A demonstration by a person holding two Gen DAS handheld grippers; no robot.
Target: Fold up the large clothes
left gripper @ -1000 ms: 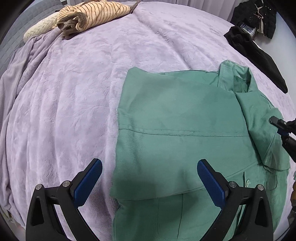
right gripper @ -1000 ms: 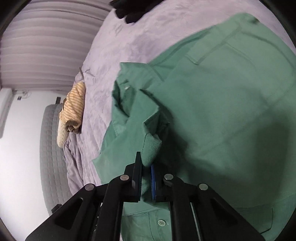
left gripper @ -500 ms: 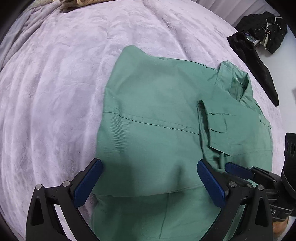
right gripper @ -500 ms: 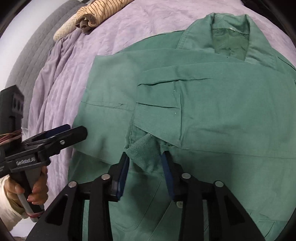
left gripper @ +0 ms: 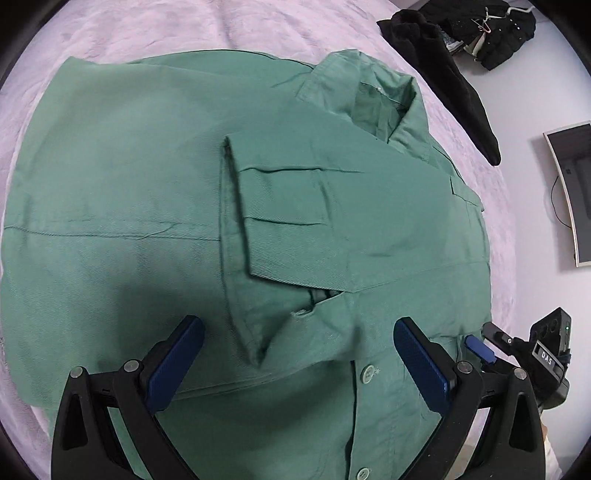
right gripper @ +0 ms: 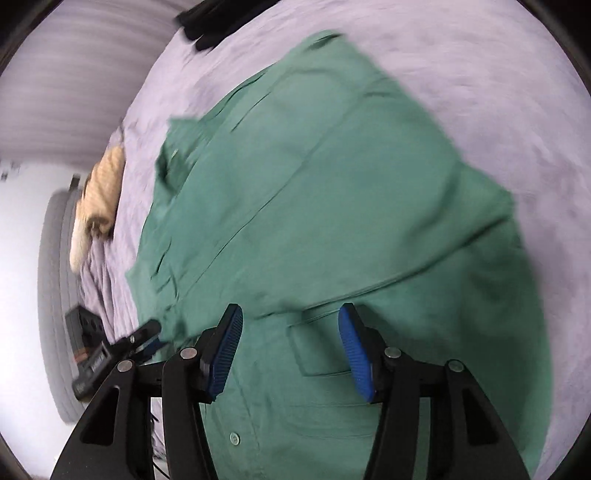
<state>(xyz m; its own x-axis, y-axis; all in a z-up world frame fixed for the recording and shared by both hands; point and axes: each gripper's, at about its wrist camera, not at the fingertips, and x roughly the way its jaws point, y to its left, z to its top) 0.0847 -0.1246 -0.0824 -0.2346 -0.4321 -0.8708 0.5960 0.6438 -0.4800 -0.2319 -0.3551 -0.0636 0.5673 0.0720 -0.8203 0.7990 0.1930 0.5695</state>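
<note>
Lilac bedspread [left gripper: 110,26]: right claw [right gripper: 290,350] just opened, released green shirt [left gripper: 147,166] sleeve; left claw [left gripper: 295,365] apart.

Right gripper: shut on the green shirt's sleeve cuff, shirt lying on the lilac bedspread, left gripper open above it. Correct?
Not quite. The right gripper is open with nothing between its pads; its jaws have just been opening. The right wrist view shows this. The rest holds: the green shirt lies on the lilac bedspread, and the left gripper is open above it.
</note>
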